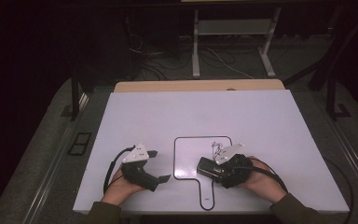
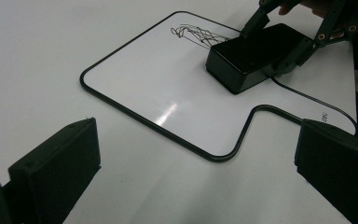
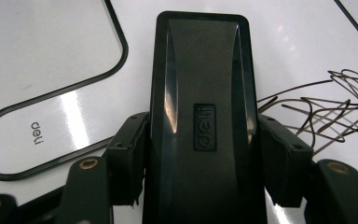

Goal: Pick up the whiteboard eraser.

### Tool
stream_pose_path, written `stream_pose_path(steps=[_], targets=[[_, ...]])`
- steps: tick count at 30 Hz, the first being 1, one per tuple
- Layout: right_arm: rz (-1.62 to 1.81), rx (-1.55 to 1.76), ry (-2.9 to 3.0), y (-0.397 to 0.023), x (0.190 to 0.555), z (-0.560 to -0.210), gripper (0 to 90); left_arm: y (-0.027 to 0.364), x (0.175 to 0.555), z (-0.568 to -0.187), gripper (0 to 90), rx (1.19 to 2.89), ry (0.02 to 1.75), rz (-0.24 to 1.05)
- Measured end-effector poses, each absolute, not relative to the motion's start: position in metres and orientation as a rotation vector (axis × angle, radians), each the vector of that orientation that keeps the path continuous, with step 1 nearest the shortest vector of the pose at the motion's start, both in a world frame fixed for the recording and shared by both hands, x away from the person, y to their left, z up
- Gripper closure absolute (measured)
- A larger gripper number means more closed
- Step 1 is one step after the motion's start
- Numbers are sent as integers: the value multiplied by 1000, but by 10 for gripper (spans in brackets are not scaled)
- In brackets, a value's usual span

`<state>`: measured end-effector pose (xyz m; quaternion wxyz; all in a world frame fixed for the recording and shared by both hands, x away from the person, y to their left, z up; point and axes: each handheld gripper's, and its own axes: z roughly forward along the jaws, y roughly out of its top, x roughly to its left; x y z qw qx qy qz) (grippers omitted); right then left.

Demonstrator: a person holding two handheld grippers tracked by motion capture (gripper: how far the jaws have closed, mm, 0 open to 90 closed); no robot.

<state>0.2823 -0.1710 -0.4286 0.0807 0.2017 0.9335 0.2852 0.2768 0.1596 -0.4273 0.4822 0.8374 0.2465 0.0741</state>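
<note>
On the whiteboard (image 1: 186, 156), the right gripper (image 1: 214, 169) clamps a black eraser (image 3: 200, 116) beside the scribble (image 3: 326, 107); the left gripper (image 1: 156, 165) rests nearby, jaws apart.

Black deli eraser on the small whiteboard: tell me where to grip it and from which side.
Grip the eraser across its two long sides near the middle, coming in lengthwise from the end away from the scribble. It lies flat on the whiteboard, long and narrow, with straight parallel sides. The right gripper already clamps it this way.

The eraser (image 3: 200, 116) runs off the right gripper view's bottom edge, its sides hidden by pads (image 3: 128, 154).
</note>
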Motion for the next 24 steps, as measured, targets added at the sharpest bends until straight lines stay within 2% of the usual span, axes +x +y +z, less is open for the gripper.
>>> stream_pose_path(steps=[24], targets=[[902, 616, 2806, -182, 288, -420, 388, 159, 276, -427, 0, 2040, 594, 182]])
